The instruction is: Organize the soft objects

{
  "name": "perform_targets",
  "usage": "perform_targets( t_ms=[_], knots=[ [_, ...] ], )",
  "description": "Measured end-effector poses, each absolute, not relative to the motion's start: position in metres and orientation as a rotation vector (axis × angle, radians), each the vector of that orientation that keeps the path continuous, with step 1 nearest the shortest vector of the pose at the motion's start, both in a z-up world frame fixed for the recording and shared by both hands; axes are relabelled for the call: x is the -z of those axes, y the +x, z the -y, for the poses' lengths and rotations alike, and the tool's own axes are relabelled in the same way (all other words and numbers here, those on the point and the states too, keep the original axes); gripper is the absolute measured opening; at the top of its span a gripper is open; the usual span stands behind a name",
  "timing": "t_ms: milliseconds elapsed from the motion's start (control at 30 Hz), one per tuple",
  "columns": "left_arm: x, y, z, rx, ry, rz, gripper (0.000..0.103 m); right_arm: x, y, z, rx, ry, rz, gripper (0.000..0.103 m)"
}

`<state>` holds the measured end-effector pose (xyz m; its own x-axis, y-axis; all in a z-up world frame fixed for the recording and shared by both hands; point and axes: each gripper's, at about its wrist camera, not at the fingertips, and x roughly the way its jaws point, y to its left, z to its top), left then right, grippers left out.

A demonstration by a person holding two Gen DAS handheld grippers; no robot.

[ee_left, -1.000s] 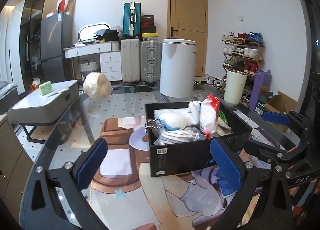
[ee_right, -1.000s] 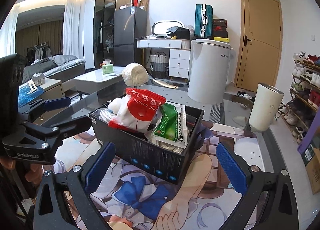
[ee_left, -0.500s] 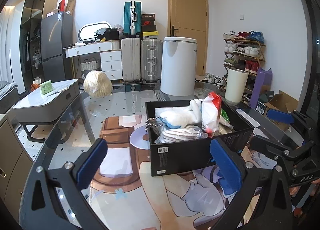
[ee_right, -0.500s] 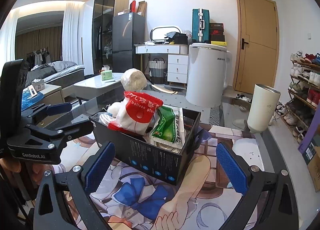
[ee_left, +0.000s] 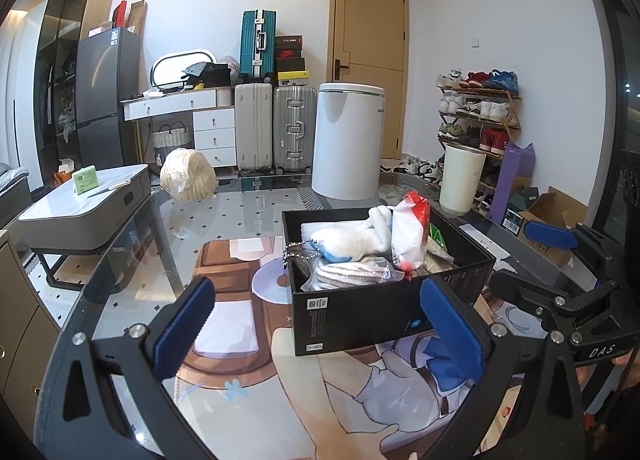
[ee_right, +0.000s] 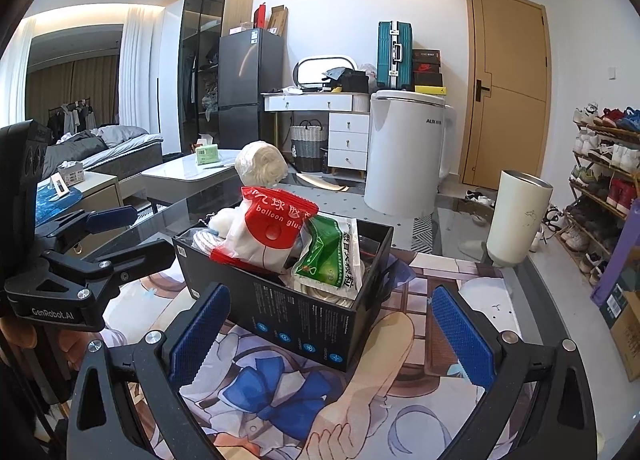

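— Black cardboard, that's the box (ee_left: 384, 300); where does it sit?

— On the printed mat (ee_left: 280, 388) that covers the glass table (ee_left: 120, 260), ahead of both grippers. In the left wrist view its long side runs away to the right, one short end facing the camera.

— What fills it?

— A white plush toy (ee_left: 352, 240) with a bead chain (ee_left: 296, 250) draped over the near rim, a striped cloth in clear wrap (ee_left: 352, 272), a red-topped bag printed "balloon glue" (ee_right: 268, 236) standing upright, and a green-and-white packet (ee_right: 330, 256) leaning beside it.

— And the claws?

— The left gripper (ee_left: 316, 324) is spread wide and grips nothing. The right gripper (ee_right: 328, 334) is likewise parted and empty, its blue pads (ee_right: 460, 336) flanking the box's near corner without touching.

— What stands around?

— A cream tumbler (ee_right: 518, 216) upright on the table, right of the box. A pale yarn-like ball (ee_left: 188, 174) sits well behind, near the far edge.
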<state>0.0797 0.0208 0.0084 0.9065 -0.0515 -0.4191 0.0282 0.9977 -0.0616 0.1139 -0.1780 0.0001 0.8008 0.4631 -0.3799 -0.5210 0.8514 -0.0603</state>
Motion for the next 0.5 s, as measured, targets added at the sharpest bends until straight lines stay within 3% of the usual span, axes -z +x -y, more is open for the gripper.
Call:
perform_targets(
  t_ms=[500],
  knots=[
    [-0.0074,0.0802,-0.0223,0.049,-0.076,-0.435,0.103,-0.0003,0.1131,0.1783,-0.529,-0.164,-0.361,0.102]
  ],
)
